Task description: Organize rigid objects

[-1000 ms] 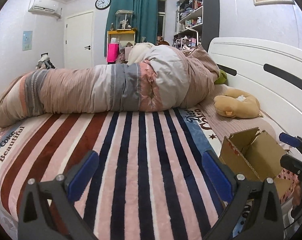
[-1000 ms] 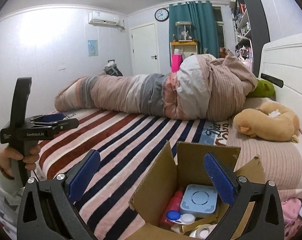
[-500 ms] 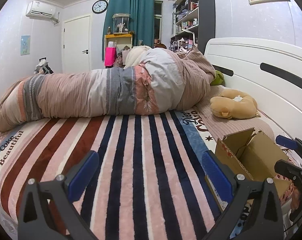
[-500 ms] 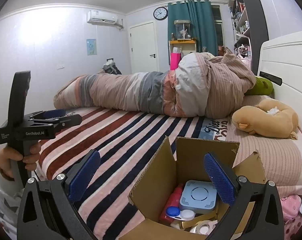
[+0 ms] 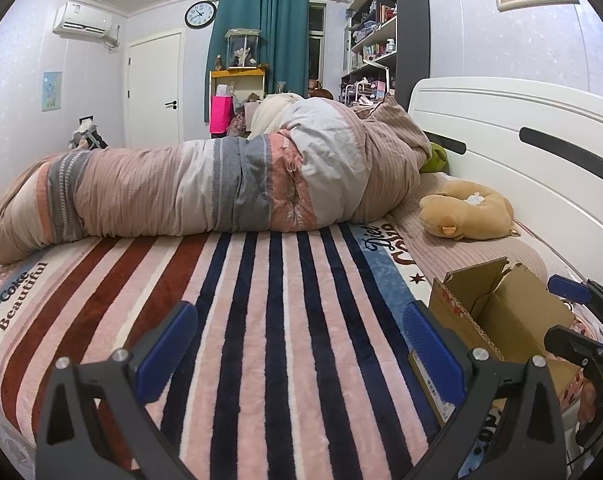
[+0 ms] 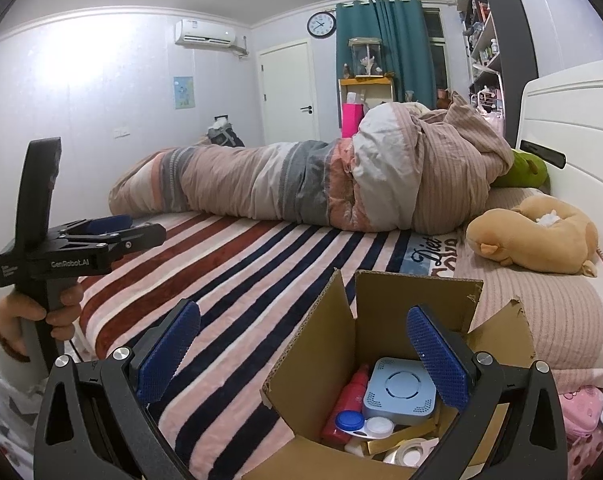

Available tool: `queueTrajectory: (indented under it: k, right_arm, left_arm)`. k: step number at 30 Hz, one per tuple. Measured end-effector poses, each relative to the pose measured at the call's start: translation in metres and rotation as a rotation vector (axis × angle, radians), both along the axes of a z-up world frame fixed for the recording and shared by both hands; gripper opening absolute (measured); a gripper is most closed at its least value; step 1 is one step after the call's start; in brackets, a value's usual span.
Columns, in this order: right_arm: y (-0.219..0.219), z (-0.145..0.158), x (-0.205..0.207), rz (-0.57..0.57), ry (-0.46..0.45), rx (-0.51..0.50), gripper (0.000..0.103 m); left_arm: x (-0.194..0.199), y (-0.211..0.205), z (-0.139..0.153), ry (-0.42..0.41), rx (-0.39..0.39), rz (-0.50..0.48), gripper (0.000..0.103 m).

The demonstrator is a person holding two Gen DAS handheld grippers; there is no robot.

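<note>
Both tongs, left tongs [image 5: 301,344] and right tongs [image 6: 303,342], hang released and empty. Right tongs have edged closer over the cardboard box [image 6: 417,304] on the bed [image 5: 261,300], likely preparing a pick. Inside: blue device [image 6: 399,392], red bottle [image 6: 347,396], tape roll [image 6: 411,455].

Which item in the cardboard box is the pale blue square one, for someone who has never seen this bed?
On the striped blanket stands an open cardboard box. Inside, against its right side, lies the pale blue square device. Unlike the red bottle and the contact lens case beside it, it is flat, with a round raised centre.
</note>
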State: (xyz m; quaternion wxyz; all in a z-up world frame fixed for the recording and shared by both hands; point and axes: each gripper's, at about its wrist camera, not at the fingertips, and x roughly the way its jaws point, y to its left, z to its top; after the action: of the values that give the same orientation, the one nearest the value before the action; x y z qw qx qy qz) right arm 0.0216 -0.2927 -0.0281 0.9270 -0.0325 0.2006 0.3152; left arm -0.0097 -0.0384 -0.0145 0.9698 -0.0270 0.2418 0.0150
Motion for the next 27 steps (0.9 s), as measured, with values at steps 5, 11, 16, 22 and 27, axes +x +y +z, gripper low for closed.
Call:
queueTrajectory:
  k: [5, 11, 16, 22, 27]
  right_arm:
    - [0.002, -0.001, 0.0, -0.001, 0.004, 0.001, 0.103]
    - [0.002, -0.001, 0.0, -0.001, 0.003, 0.005, 0.103]
    - [0.003, -0.001, -0.002, -0.002, 0.0, 0.007, 0.103]
    - [0.004, 0.003, -0.008, -0.006, -0.01, 0.023, 0.103]
    - [0.004, 0.005, -0.011, -0.01, -0.018, 0.029, 0.103]
  left_arm:
    - [0.0, 0.001, 0.0, 0.0, 0.0, 0.0, 0.102]
    - [-0.001, 0.001, 0.001, -0.003, 0.002, 0.003, 0.102]
    - [-0.002, -0.001, 0.003, -0.011, 0.005, 0.007, 0.102]
    - [-0.006, -0.003, 0.004, -0.022, 0.008, 0.014, 0.102]
    - [-0.006, -0.003, 0.004, -0.022, 0.005, 0.013, 0.102]
